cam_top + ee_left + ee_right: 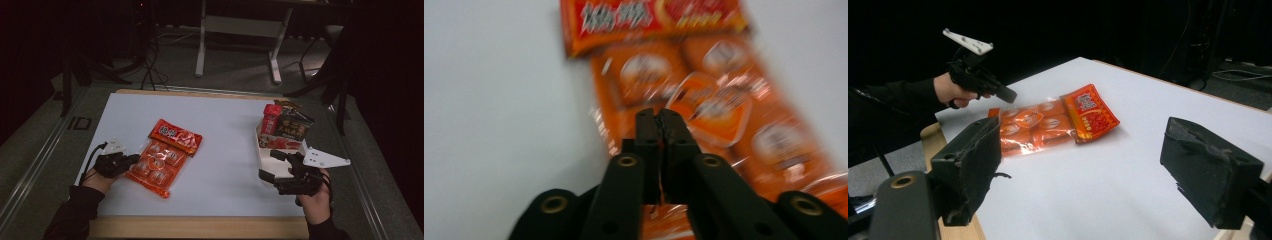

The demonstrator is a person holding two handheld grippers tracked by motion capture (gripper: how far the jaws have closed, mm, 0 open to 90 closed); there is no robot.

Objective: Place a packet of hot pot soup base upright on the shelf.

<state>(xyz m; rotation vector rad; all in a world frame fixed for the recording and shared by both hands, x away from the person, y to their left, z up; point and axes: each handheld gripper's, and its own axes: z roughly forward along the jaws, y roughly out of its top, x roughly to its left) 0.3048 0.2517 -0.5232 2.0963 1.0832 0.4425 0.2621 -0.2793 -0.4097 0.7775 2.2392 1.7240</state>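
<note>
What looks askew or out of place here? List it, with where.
Little stands out. The orange snack bag lies flat but askew to the table edges, at the left hand-held gripper. The packets stand upright in the white tray at right. Nothing looks spilled or torn.

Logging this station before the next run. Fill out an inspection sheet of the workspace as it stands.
Surface: white table top with a wooden edge, flat, bare in the middle.
Job's things: orange snack bag lying flat at the left; white tray at the right holding upright snack packs.
Clutter: nothing seen.
Grippers: left gripper with jaws closed together, at the orange snack bag's near edge; whether it pinches the bag cannot be told. Right gripper with jaws wide apart, nothing between them, beside the white tray.
Cables: black cable trailing from the left gripper; more cables on the floor.
Surroundings: dark room, white table legs on the grey floor beyond.
</note>
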